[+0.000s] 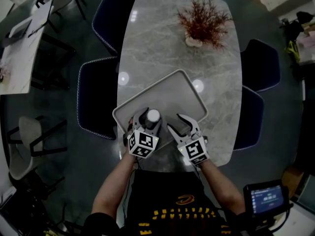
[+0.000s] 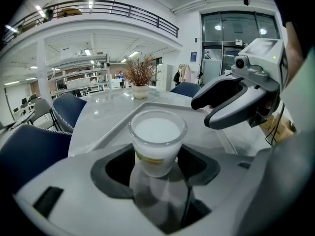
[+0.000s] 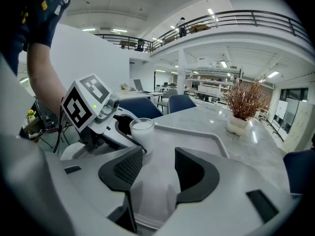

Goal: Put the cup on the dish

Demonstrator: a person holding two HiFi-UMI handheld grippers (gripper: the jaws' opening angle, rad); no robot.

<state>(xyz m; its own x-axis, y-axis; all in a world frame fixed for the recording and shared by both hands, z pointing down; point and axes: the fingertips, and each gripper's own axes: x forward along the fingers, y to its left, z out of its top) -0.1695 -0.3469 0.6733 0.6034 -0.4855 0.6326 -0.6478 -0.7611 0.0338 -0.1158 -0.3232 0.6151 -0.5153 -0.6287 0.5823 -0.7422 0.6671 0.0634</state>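
Oval grey marble table (image 1: 182,58) fills the head view, with dark blue upholstered chairs (image 1: 98,95) along both long sides. On the near half of the table lies the pale grey rectangular tray with rounded corners and a raised rim (image 1: 170,85), set at an angle to the table edge; this is the dish. Its floor shows bare between my two grippers and out to the far rim. Towards the far end of the table, well apart from the tray, stands a reddish-brown dry branching plant (image 1: 203,16) in a small white pot (image 1: 193,42). My left gripper (image 1: 149,117) is at the tray's near corner, its two dark jaws closed in on either side of the small translucent white cup (image 2: 157,139) and gripping it low on its body. The cup is upright, over the near corner of the tray. Whether its base touches the tray floor I cannot tell, since the jaws cover it. Inside, the cup is white up to just under the clear rim; liquid or solid, I cannot say. A thin yellowish band runs round its lower part. My right gripper (image 3: 158,157) is just beside the left one, over the tray's near edge, jaws spread apart with only tray floor showing in the gap.
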